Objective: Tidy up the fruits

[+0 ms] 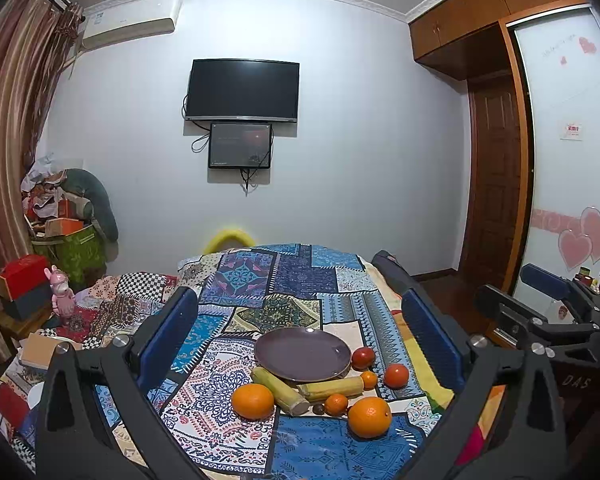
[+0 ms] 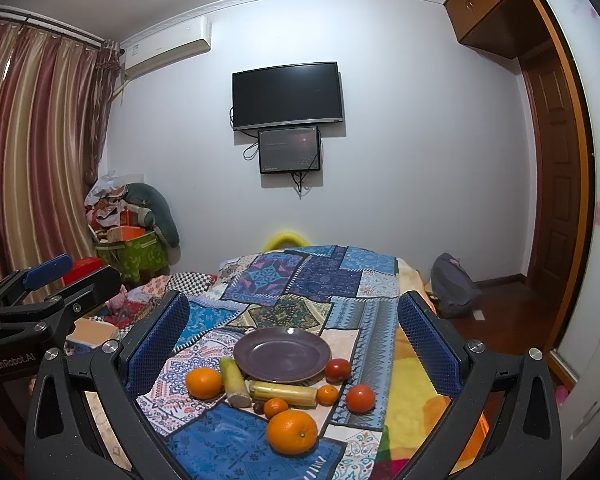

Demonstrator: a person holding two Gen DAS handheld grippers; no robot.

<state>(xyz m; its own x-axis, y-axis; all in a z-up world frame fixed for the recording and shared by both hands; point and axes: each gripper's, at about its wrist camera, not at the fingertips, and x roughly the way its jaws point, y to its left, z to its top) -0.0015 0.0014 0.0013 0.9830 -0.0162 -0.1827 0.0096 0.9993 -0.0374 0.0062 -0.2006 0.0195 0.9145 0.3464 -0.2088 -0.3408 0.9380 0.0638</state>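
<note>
An empty purple plate (image 1: 303, 354) (image 2: 282, 354) lies on a patchwork cloth. In front of it lie two large oranges (image 1: 253, 401) (image 1: 369, 417), two small mandarins (image 1: 336, 404), two sugarcane pieces (image 1: 280, 390) (image 1: 332, 387), a red tomato-like fruit (image 1: 363, 357), an orange-red fruit (image 1: 396, 376) and a small dark fruit (image 1: 319, 409). The near large orange also shows in the right wrist view (image 2: 292, 432). My left gripper (image 1: 300, 340) is open and empty, held above and short of the fruit. My right gripper (image 2: 292, 340) is open and empty at a like height. Each gripper shows at the edge of the other's view.
The patchwork cloth (image 1: 300, 280) covers a bed-like surface. Boxes, a pink toy (image 1: 62, 294) and a green bin (image 1: 76, 252) crowd the left. A dark bag (image 2: 454, 286) sits on the wooden floor at the right. A TV (image 1: 242, 90) hangs on the far wall.
</note>
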